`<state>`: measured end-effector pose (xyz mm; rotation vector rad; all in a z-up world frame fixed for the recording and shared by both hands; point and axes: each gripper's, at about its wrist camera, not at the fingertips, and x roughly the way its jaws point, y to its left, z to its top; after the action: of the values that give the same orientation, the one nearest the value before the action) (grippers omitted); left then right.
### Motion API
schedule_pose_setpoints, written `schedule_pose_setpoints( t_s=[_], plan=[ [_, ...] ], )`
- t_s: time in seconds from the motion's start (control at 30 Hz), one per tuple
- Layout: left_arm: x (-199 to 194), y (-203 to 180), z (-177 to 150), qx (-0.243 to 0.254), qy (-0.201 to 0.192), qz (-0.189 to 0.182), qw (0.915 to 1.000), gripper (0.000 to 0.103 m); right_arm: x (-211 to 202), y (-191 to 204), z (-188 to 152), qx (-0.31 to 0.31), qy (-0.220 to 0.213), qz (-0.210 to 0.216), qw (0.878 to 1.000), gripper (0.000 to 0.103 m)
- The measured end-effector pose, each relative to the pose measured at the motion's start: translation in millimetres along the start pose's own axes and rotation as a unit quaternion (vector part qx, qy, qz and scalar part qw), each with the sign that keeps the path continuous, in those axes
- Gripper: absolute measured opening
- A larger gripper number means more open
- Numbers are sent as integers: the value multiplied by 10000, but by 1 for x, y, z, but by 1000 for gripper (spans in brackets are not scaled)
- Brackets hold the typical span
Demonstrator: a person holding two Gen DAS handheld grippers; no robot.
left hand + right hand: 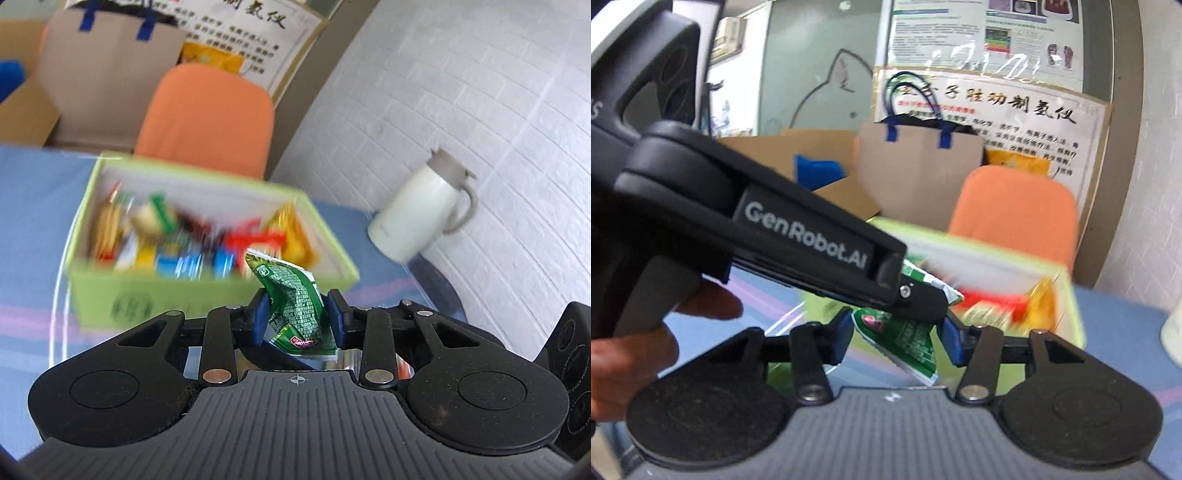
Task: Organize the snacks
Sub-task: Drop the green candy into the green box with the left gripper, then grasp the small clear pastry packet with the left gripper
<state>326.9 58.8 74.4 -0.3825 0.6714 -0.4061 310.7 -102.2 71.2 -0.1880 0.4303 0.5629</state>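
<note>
1. The left wrist view sits just behind its own fingers (260, 317), looking forward and down across the counter (29, 206) at the green snack box (207, 288), close ahead at mid frame.
2. The right wrist view looks the same way, with the left gripper (923, 301) crossing from the upper left.
3. Both views share the box (1067, 310), orange chair (207, 118) (1015, 206) and wall poster (251, 33) (1034, 114).

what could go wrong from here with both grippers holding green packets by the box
1. The left gripper pinches its green packet crumpled, so it may slip out short of the snack box.
2. In the right wrist view it crosses just over the right gripper and its packet; they could collide.
</note>
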Motion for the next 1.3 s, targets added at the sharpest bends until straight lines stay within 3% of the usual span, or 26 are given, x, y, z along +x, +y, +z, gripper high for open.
schedule_pose_setpoints(
  t_s=[0.17,0.3,0.37,0.43,0.47,0.5,0.63,0.73,0.87,1.03,1.17,1.3],
  plan=[
    [51,10,49,-30,30,196,9998,11,55,-37,23,-60,210,72,9997,55],
    [87,25,66,-178,207,287,9992,11,88,-49,23,-117,371,95,9992,56],
    [100,29,71,-118,202,394,9990,12,98,-55,23,-118,374,79,9992,66],
    [103,34,75,-99,51,511,9986,22,96,-60,26,-122,256,-100,9995,72],
    [100,36,76,-124,-39,535,9985,41,90,-63,27,-138,160,-192,9996,73],
    [95,37,76,-150,-166,541,9983,52,81,-64,28,-134,28,-274,9995,74],
    [53,29,67,102,-693,563,9960,59,37,-62,27,-91,-505,-413,9978,98],
    [27,20,47,303,-777,522,9951,68,11,-47,11,-93,-543,-386,9977,100],
    [14,23,13,210,-469,342,9981,71,2,-21,-26,63,-69,-201,9998,102],
    [34,30,-23,-9,276,343,9990,70,15,8,-67,228,629,112,9977,102],
    [56,34,-31,-219,722,245,9968,68,31,16,-78,184,903,138,9956,102],
    [72,34,-34,-232,922,242,9952,63,42,16,-83,224,1109,236,9933,102]
  ],
)
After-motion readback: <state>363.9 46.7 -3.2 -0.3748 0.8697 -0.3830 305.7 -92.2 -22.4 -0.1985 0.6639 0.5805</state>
